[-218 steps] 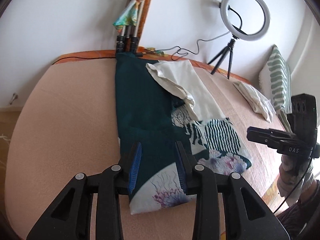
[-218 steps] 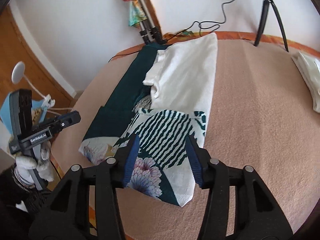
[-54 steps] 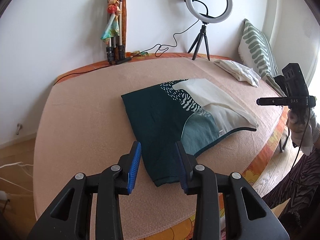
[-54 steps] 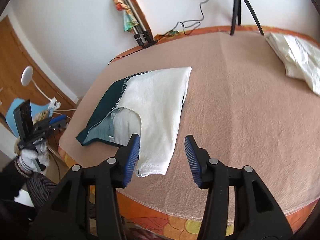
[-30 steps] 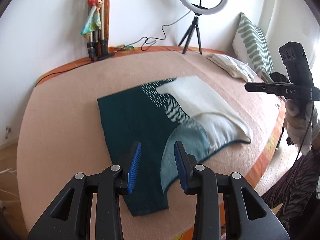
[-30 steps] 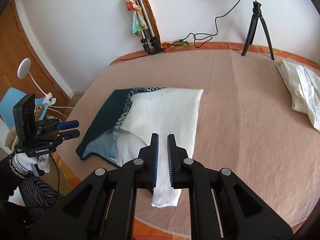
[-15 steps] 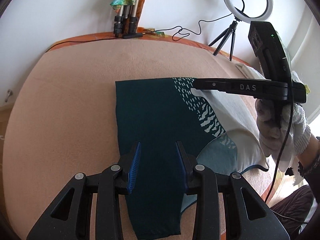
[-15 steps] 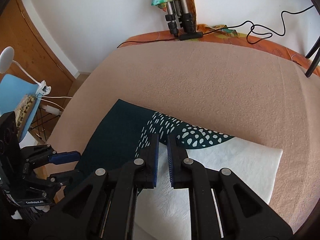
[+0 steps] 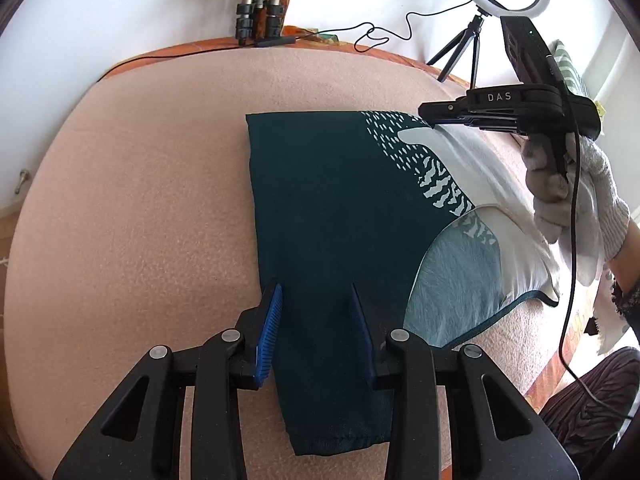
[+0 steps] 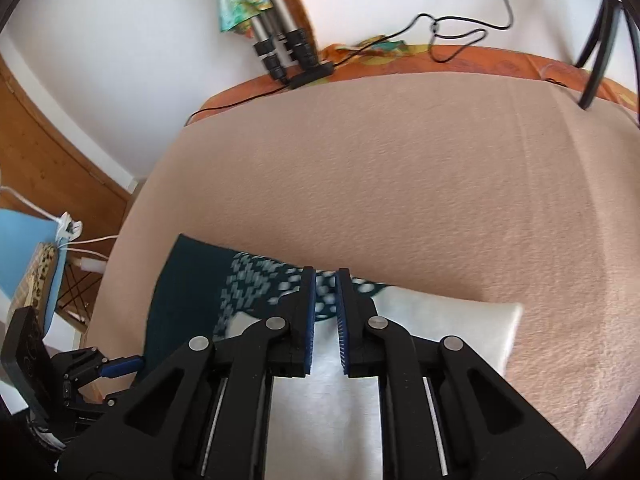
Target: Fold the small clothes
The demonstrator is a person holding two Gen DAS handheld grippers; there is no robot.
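Observation:
A folded dark teal garment [image 9: 332,216] with white pattern and a white inner side lies on the pink bed cover [image 9: 132,220]. My left gripper [image 9: 316,304] is open, its jaws wide apart low over the garment's near dark part. My right gripper [image 10: 325,298] has its jaws nearly together with nothing between them, low over the garment's far edge [image 10: 256,284] where the dotted pattern meets the white part [image 10: 440,320]. The right gripper also shows in the left wrist view [image 9: 428,114], held by a gloved hand.
Folded tripods [image 9: 260,20] lean on the wall at the bed's far edge, with a black cable [image 9: 372,36]. A ring light on a tripod [image 9: 476,32] stands at the far right. A wooden door and a blue chair [image 10: 24,248] are at the left.
Both grippers have come lower and closer to the garment. The right gripper has moved on toward the garment's far patterned edge. The garment lies as before.

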